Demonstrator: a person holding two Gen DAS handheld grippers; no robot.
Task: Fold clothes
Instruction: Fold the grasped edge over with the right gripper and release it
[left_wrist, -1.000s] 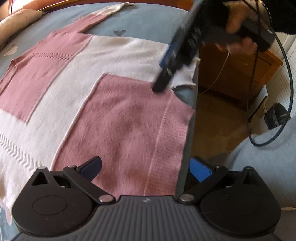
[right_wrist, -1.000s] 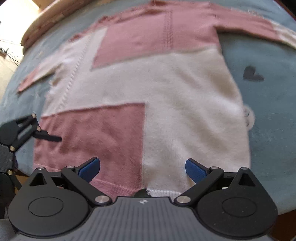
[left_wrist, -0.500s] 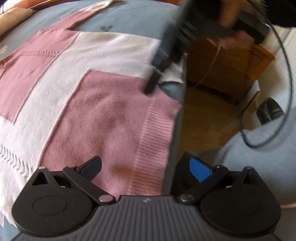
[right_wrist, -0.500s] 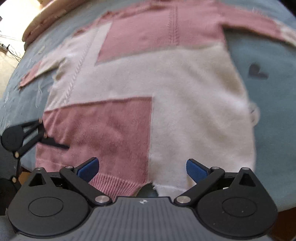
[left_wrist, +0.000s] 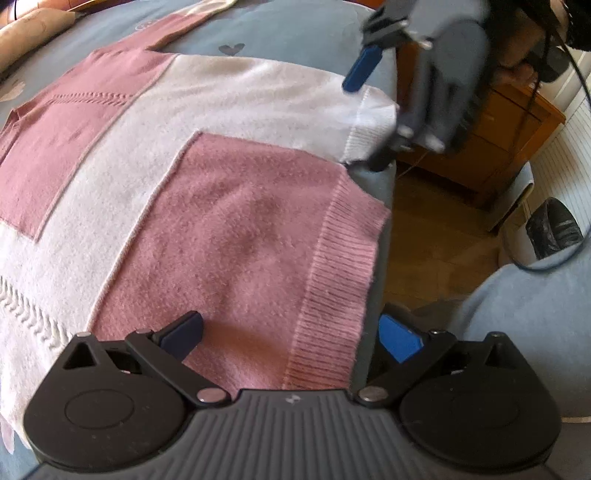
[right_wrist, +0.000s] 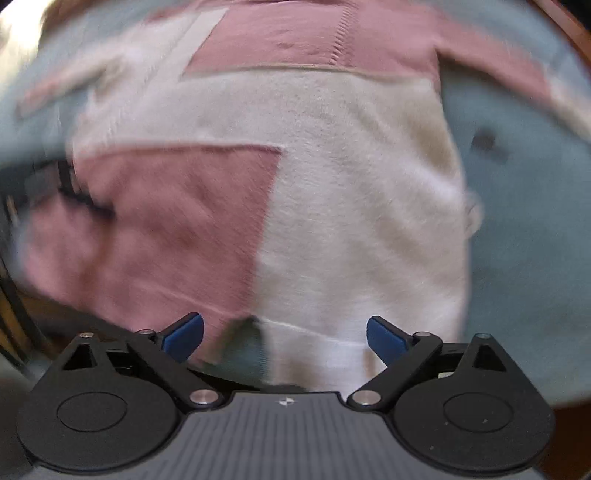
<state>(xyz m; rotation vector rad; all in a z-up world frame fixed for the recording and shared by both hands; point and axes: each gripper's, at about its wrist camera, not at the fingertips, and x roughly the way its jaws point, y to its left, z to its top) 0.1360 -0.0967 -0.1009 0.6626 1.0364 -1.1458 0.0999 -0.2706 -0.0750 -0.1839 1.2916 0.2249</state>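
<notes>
Straddling the pink ribbed hem, left gripper (left_wrist: 291, 332) spread wide at the bed's edge, pink-and-white sweater (left_wrist: 207, 155) lying flat on the blue bedsheet (left_wrist: 295, 33), right gripper (right_wrist: 284, 334) likewise spread around the white hem corner, wooden cabinet (left_wrist: 495, 147) beyond.

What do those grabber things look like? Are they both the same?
Yes, they match. The left gripper and right gripper each have a ribbed grey body, two round black discs, black link arms with silver pins, and blue pads. A black cable trails from the right one, held under a dark sleeve.
</notes>
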